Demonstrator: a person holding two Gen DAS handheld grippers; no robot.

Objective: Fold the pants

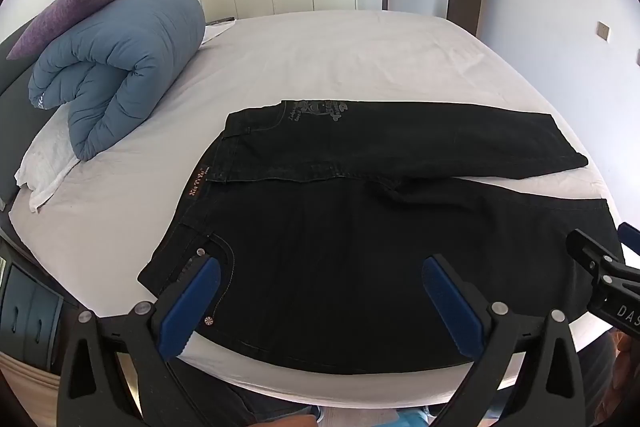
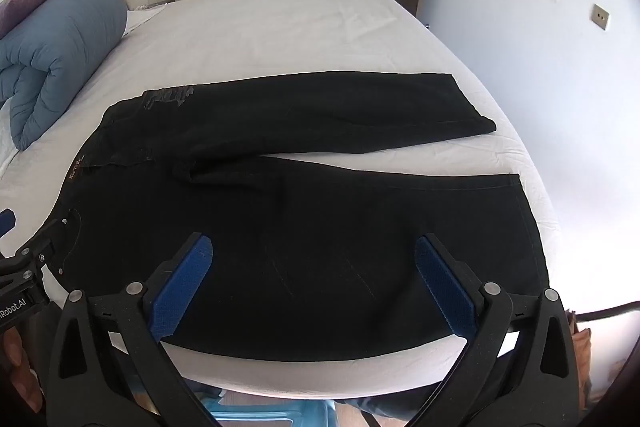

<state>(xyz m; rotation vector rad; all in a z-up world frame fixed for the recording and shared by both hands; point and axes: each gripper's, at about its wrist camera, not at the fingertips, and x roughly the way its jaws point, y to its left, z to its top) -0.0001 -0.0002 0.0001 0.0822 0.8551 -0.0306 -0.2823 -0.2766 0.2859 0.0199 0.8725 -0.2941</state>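
1. Black pants (image 1: 360, 227) lie spread flat on the bed (image 1: 340, 59), legs apart; no fold made yet.
2. Left gripper (image 1: 322, 301) and right gripper (image 2: 314, 285) hover at the near edge, jaws wide, holding nothing.
3. Every fold remains.

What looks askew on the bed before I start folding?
The pants lie flat but their legs splay apart, the far leg angling away from the near one. A crumple sits at the crotch. Nothing is spilled or damaged.
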